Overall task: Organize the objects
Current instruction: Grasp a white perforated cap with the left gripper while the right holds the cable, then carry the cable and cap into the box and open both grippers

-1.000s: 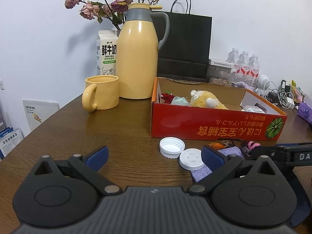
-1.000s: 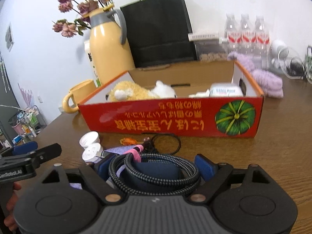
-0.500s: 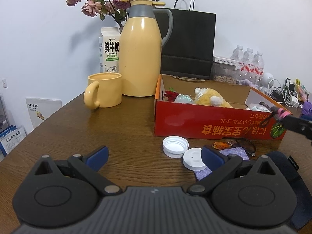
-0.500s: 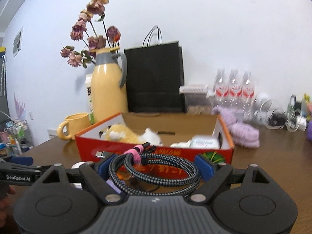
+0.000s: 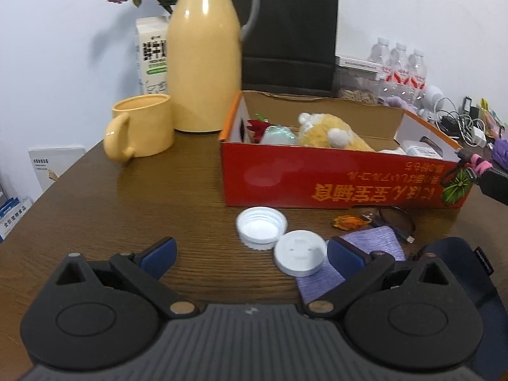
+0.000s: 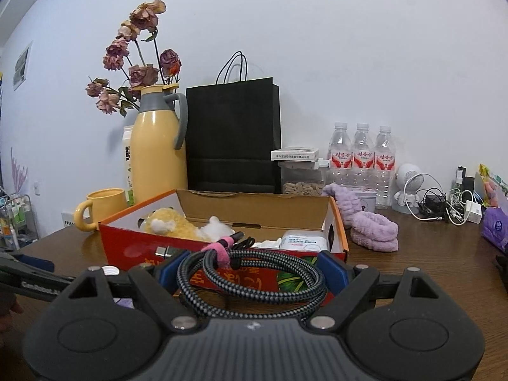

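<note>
The left hand-held gripper point(image 5: 250, 254) hangs wide open and empty over the bench point(image 5: 158, 197), two white caps point(image 5: 262, 227) at its one o'clock. The right hand-held gripper point(image 6: 250, 268) spans a coiled braided cable point(image 6: 250, 281), raised before the red box point(image 6: 338, 222) at twelve o'clock. The cable looks light and springy; best held across the tied bundle.

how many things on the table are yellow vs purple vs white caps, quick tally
yellow: 3 (thermos jug, mug, plush toy in the red box)
purple: 2 (fluffy headband, cloth by the caps)
white caps: 2 (open cap, flat cap)
total: 7
</note>
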A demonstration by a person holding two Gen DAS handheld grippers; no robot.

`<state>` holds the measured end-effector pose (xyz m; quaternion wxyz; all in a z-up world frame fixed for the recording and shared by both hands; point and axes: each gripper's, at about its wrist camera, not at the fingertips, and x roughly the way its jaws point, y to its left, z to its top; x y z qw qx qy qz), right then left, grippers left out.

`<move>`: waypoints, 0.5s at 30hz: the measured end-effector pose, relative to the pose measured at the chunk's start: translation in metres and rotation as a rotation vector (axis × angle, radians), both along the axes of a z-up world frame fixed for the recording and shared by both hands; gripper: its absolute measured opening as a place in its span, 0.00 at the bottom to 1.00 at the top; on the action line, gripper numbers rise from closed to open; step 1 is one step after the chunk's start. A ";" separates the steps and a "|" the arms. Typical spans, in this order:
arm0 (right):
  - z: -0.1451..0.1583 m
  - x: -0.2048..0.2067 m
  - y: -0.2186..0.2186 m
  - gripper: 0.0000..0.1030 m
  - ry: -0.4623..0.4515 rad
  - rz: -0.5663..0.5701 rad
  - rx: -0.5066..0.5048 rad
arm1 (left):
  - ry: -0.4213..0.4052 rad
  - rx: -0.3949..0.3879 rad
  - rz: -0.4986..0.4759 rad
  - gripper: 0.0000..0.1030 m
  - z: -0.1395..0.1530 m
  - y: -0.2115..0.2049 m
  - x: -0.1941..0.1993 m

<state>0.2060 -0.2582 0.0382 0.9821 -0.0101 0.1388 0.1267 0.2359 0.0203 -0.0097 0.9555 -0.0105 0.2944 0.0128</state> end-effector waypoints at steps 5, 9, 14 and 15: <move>-0.001 -0.001 0.002 0.83 0.001 0.001 -0.007 | 0.014 -0.021 -0.032 0.88 -0.001 -0.011 0.006; -0.002 -0.002 0.004 0.83 0.002 0.006 -0.015 | 0.049 -0.034 -0.057 0.55 -0.005 -0.019 0.012; -0.003 -0.004 0.006 0.83 0.000 0.011 -0.025 | 0.048 -0.050 -0.069 0.38 -0.007 -0.020 0.009; -0.003 -0.004 0.006 0.83 -0.001 0.010 -0.026 | 0.038 -0.052 -0.069 0.38 -0.006 -0.020 0.007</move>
